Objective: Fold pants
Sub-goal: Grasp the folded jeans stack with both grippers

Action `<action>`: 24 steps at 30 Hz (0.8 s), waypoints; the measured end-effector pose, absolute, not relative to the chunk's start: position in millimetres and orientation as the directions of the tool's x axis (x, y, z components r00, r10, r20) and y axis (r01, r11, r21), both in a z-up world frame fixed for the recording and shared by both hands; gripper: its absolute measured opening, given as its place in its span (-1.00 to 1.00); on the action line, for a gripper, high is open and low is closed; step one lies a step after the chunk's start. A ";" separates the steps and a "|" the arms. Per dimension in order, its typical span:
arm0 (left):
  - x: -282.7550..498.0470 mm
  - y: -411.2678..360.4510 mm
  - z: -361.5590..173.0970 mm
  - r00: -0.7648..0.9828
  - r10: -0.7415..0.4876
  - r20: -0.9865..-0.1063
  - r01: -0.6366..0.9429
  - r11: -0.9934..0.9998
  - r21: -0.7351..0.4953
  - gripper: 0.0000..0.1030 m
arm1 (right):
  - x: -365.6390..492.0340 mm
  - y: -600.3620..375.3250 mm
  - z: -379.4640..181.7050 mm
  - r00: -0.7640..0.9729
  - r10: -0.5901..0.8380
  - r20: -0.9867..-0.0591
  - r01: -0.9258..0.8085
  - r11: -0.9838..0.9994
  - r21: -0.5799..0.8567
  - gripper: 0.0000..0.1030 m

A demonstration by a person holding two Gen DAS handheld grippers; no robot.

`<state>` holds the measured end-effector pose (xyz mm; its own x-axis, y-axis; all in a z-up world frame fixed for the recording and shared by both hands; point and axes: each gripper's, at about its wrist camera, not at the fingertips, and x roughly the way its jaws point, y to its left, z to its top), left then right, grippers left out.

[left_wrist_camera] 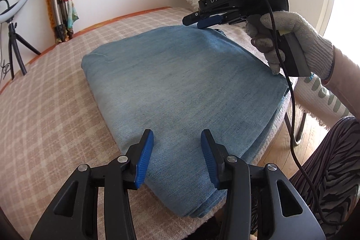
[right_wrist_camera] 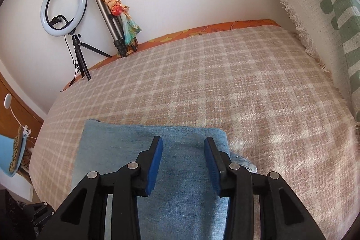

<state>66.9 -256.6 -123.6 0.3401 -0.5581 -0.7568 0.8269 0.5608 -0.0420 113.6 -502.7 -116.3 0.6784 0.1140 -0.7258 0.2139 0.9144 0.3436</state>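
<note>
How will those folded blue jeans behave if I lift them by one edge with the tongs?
The folded jeans would probably sag and unfold, since several loose layers show at the near corner. The stack looks thick, so it is likely heavy for one pinch. The woven denim should grip the ribbed pads rather than slip.

Folded pants [left_wrist_camera: 180,87] lie on the bed [left_wrist_camera: 56,105]; behind it, a ring light [right_wrist_camera: 64,7] stands left of a tripod [right_wrist_camera: 112,21].
</note>
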 end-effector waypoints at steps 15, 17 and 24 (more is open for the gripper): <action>115.4 -245.1 -91.6 0.337 -0.602 -0.724 0.772 0.617 -0.153 0.21 | 33.2 -533.5 -126.4 0.646 0.153 -0.748 0.197 0.914 0.356 0.97; 134.3 -238.0 -97.7 0.301 -0.613 -0.730 0.722 0.647 -0.246 0.24 | 32.9 -540.9 -136.2 0.639 0.192 -0.745 0.199 0.894 0.402 0.99; 174.3 -223.0 -130.8 0.202 -0.632 -0.748 0.567 0.699 -0.437 0.25 | 41.2 -550.2 -166.0 0.612 0.317 -0.725 0.190 0.831 0.523 0.99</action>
